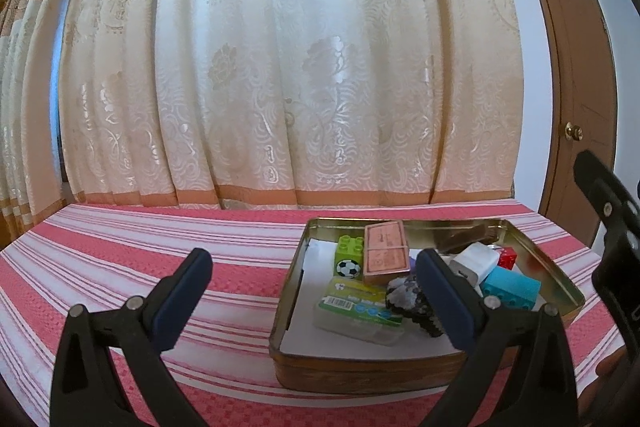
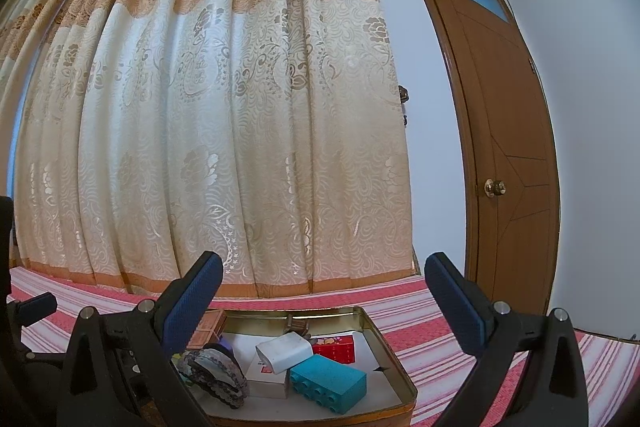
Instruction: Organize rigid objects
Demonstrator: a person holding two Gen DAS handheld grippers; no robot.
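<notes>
Sorting looks finished or paused: left gripper [image 1: 312, 267] and right gripper [image 2: 320, 275] both gape empty above the filled tin [image 1: 560, 267]; next, likely withdraw.

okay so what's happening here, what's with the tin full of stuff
A person is tidying small hard objects into a metal tin on a red striped cloth. Already inside are a green block, a teal block, a white charger, a red die and a brown box. The left claw and right claw are both open and empty, above the tin's near edge.
</notes>
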